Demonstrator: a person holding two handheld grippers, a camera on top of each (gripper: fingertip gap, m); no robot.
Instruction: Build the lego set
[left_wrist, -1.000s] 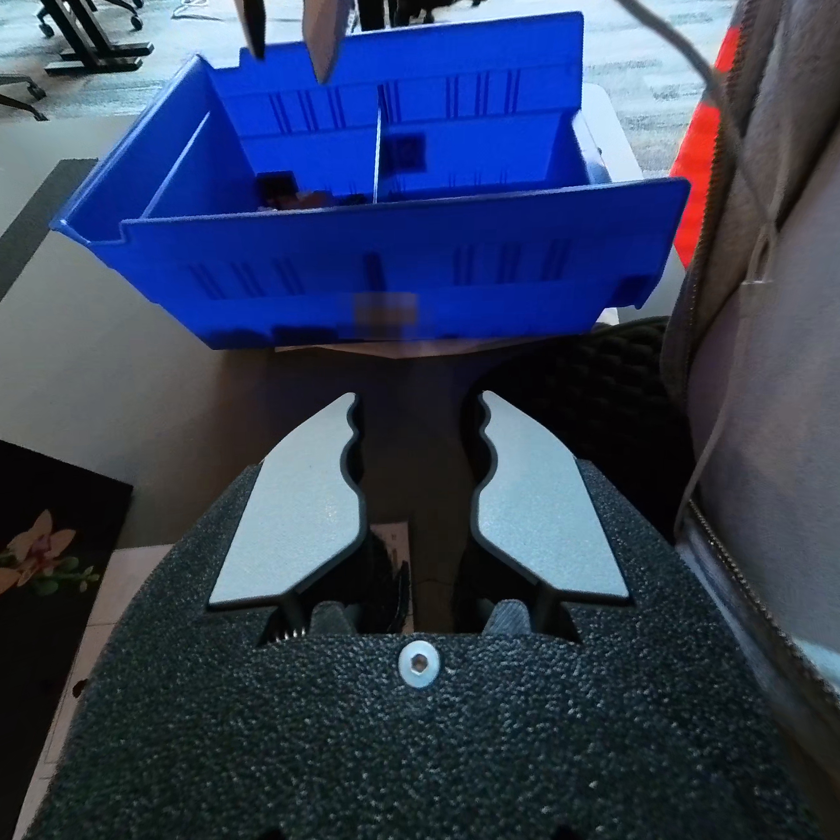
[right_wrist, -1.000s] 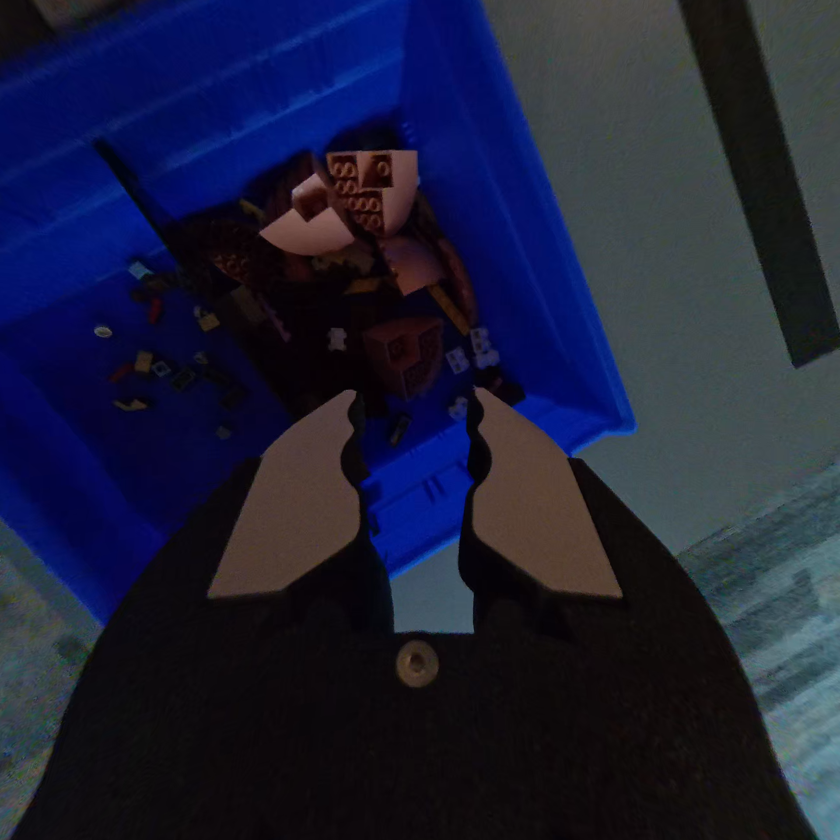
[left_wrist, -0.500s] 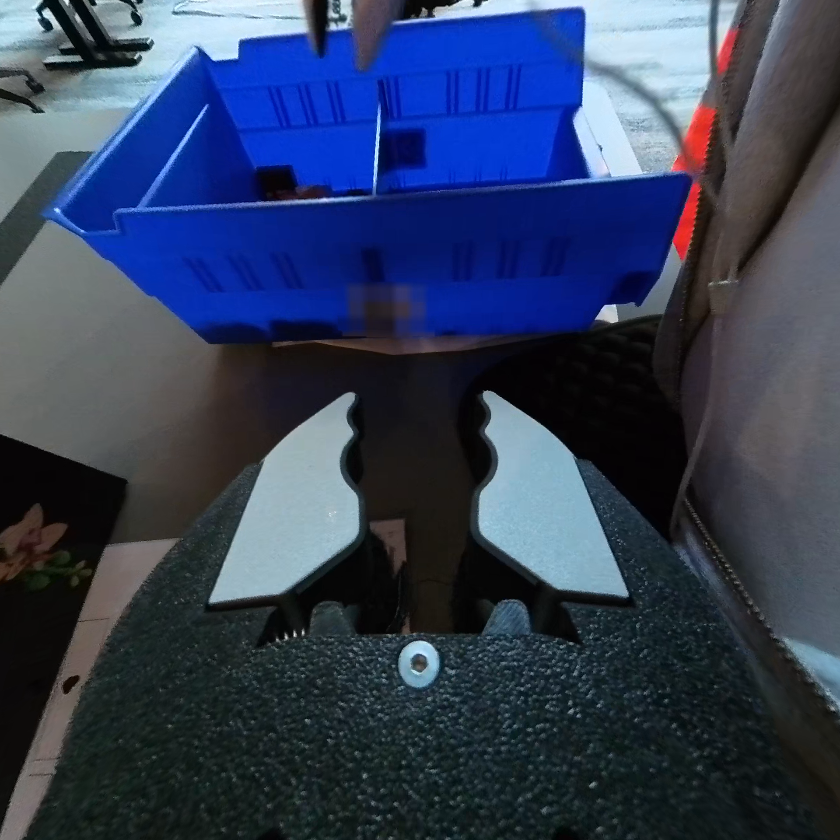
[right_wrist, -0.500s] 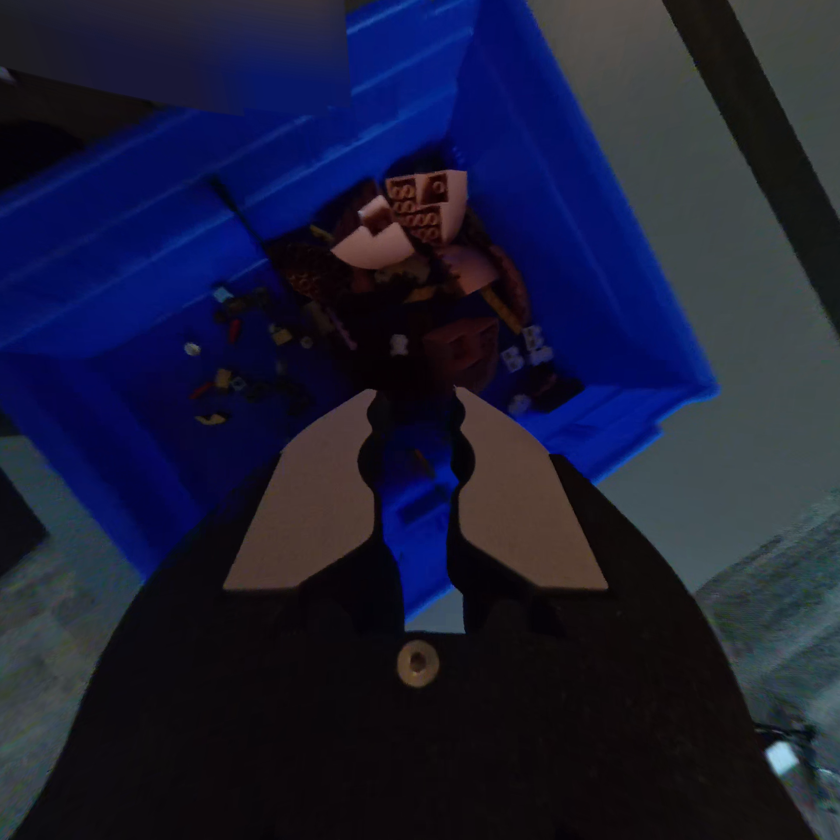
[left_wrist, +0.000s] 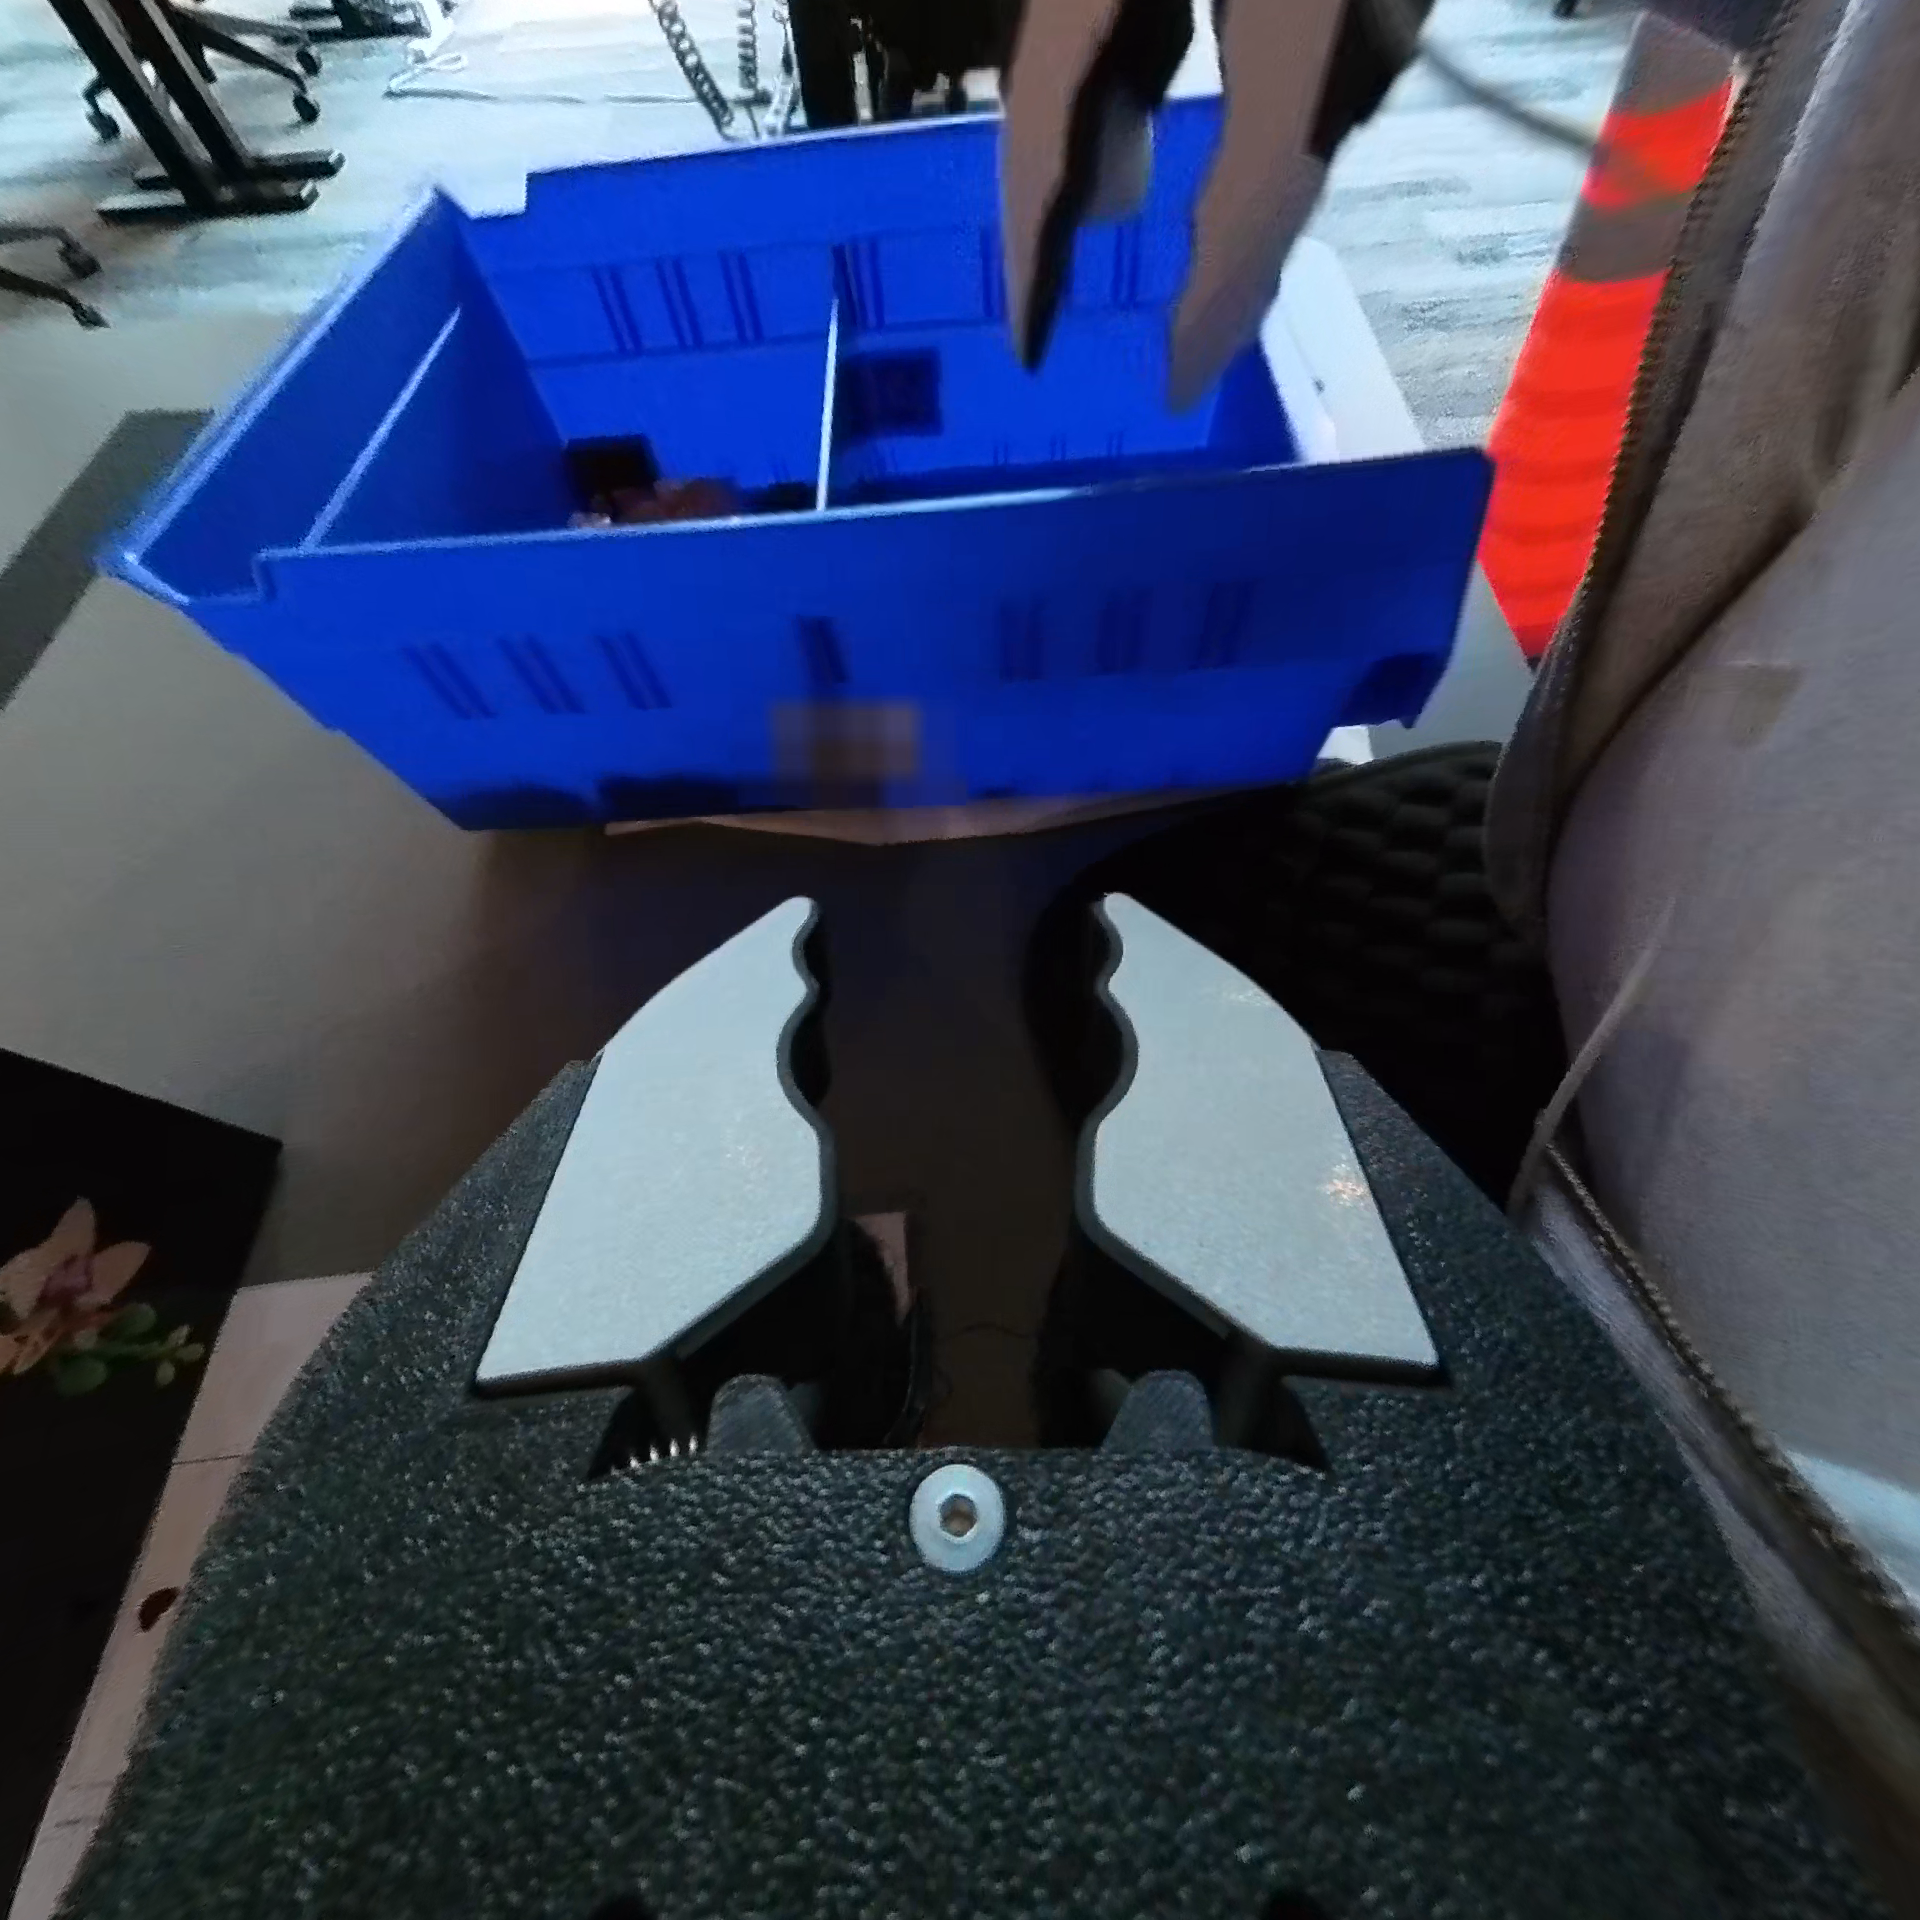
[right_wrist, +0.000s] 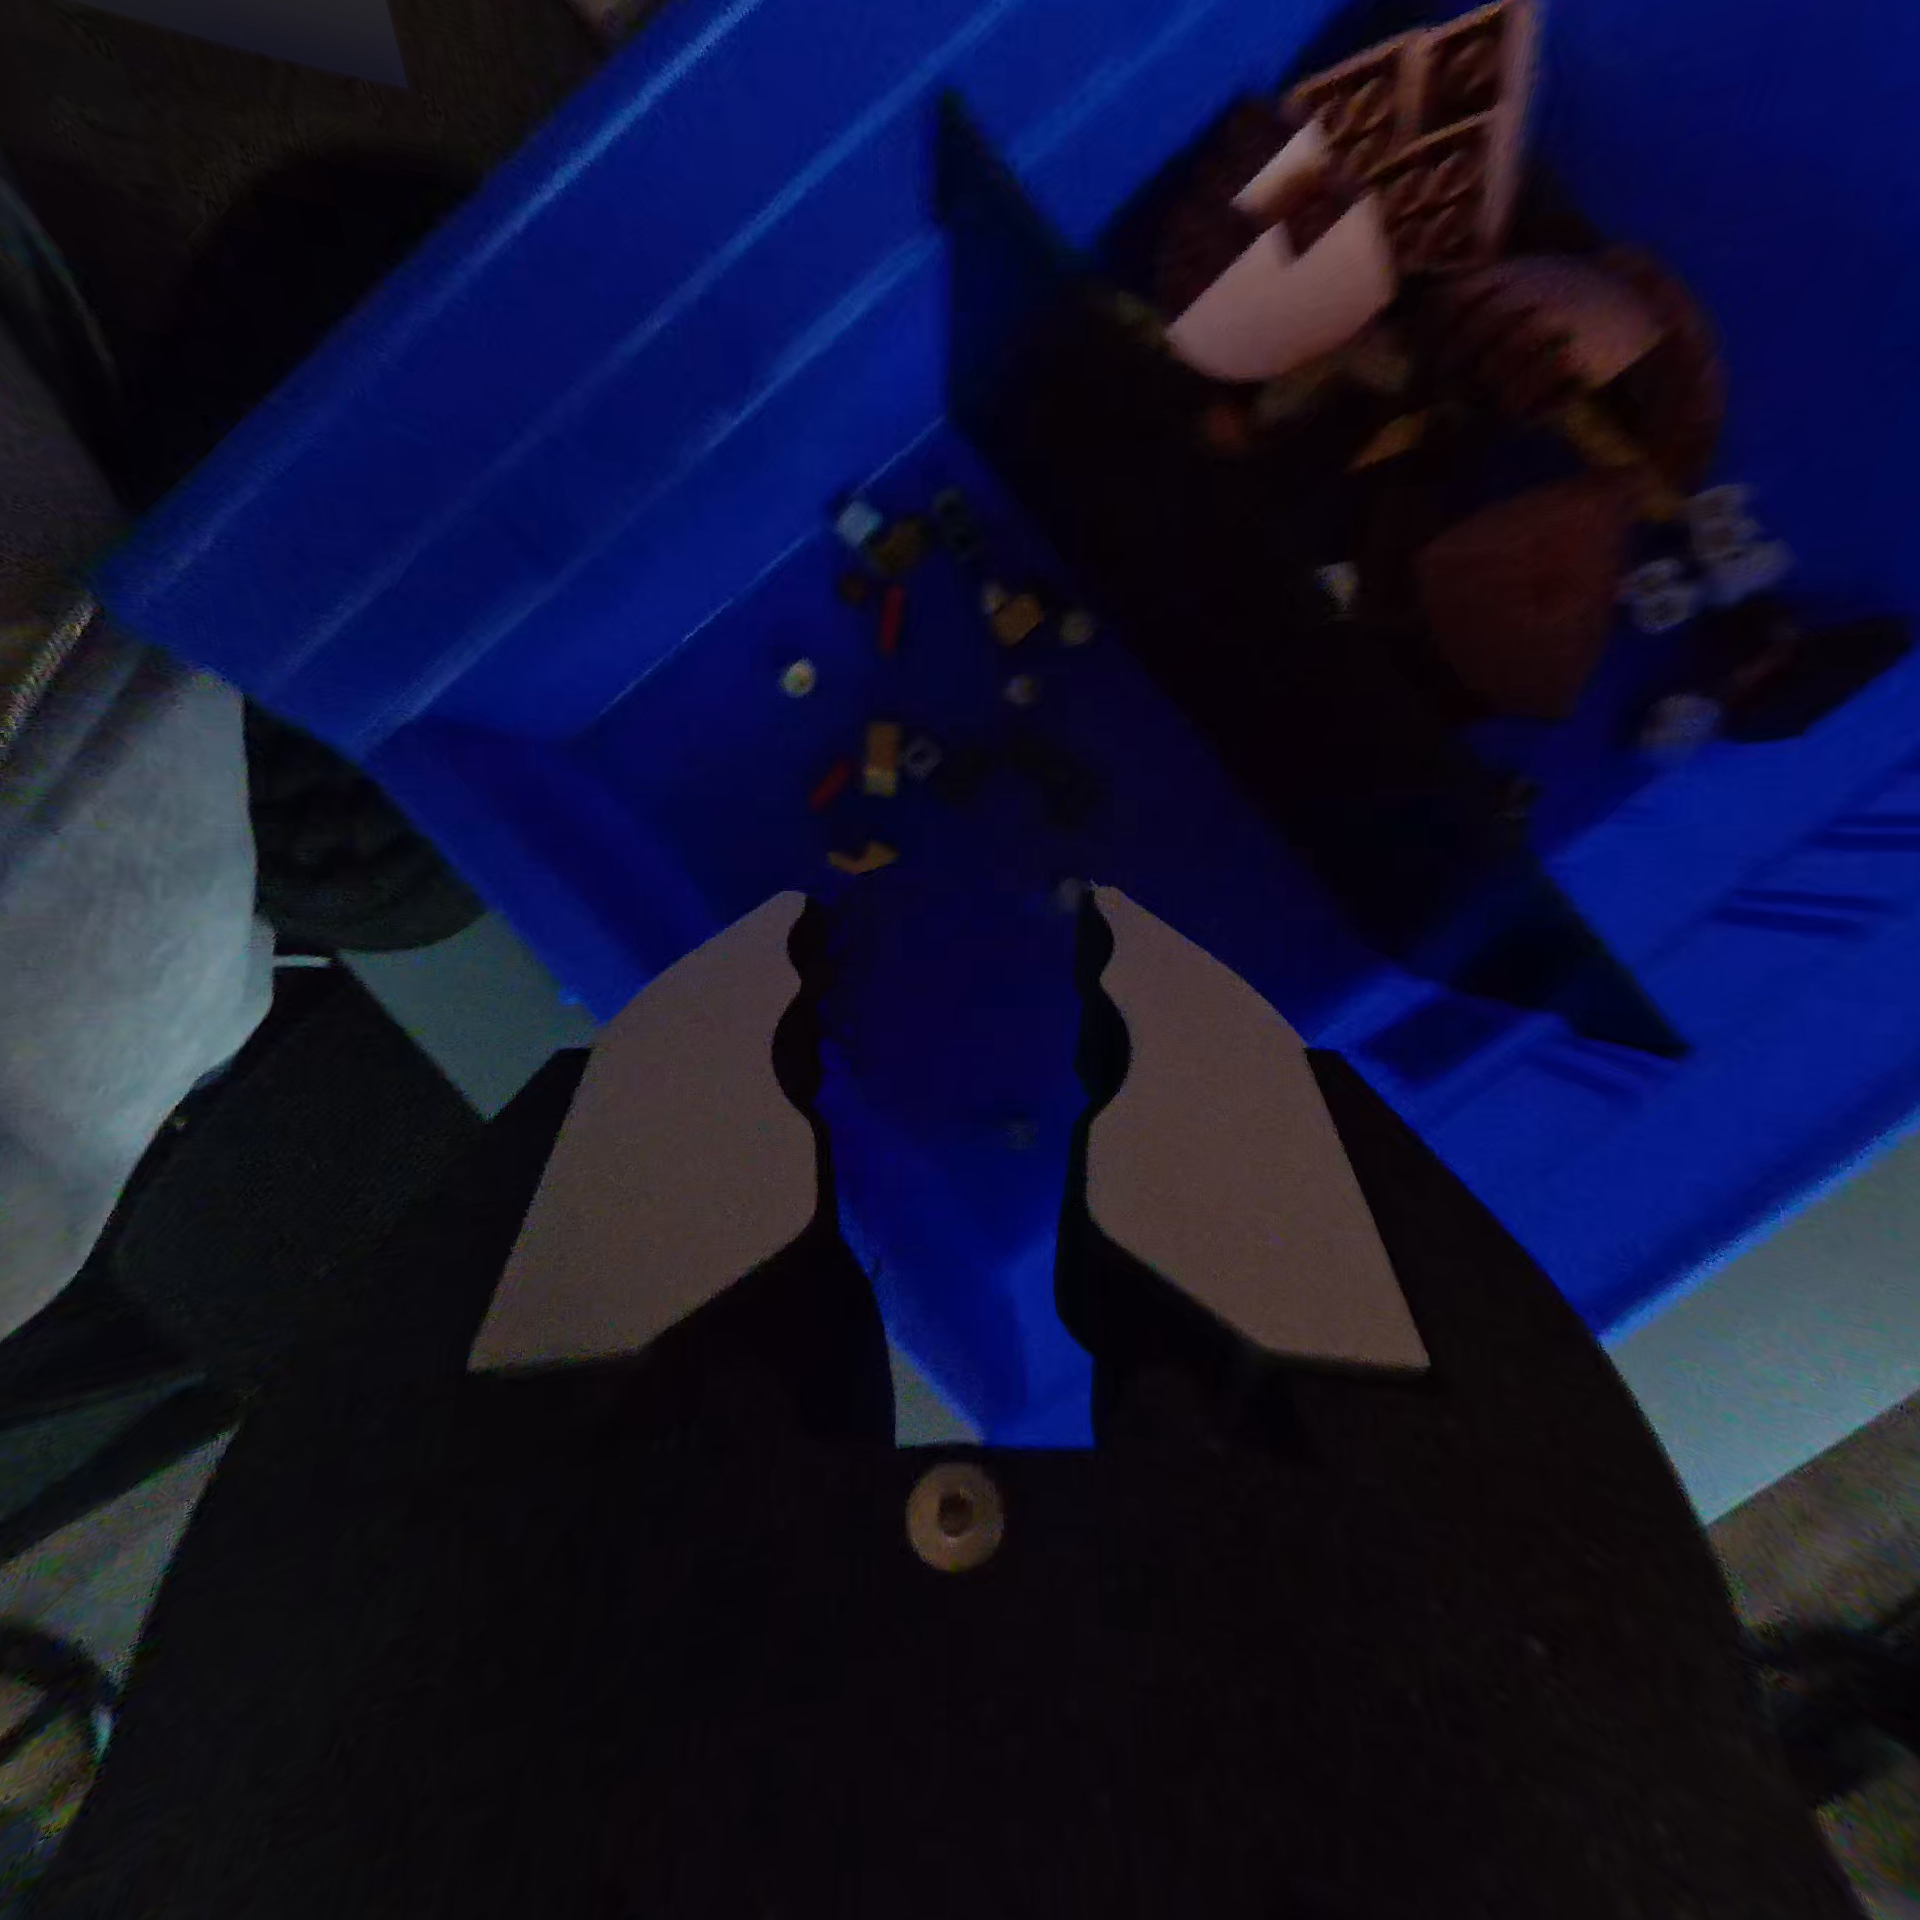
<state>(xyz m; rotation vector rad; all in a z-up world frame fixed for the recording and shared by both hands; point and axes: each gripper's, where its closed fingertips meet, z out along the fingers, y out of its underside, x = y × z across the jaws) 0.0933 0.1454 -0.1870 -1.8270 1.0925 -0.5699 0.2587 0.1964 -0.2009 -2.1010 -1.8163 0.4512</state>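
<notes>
A blue bin (left_wrist: 727, 665) with a thin divider (left_wrist: 828, 405) stands on a table. My left gripper (left_wrist: 956, 914) is open and empty, low in front of the bin's near wall. My right gripper (right_wrist: 945, 904) is open and empty. It hangs over the compartment whose floor holds several small loose toy-brick pieces (right_wrist: 914, 665). A pile of larger brown and pink brick pieces (right_wrist: 1455, 364) fills the other compartment beyond the divider (right_wrist: 1039, 312). The left wrist view shows the right gripper (left_wrist: 1107, 379) with its fingers apart, pointing down into the bin's right half.
A person's grey jacket (left_wrist: 1714, 831) fills the right side, with a black mesh seat (left_wrist: 1403, 883) below the bin's corner. An orange object (left_wrist: 1569, 416) stands at the far right. A black mat with a flower (left_wrist: 83, 1299) lies at the lower left. The left gripper's tips are roughly 20 cm from the right gripper's.
My right gripper has swung from over the pile of larger pieces to over the small pieces and come lower. Its jaws narrowed on nothing, then widened again. My left gripper has barely moved.
</notes>
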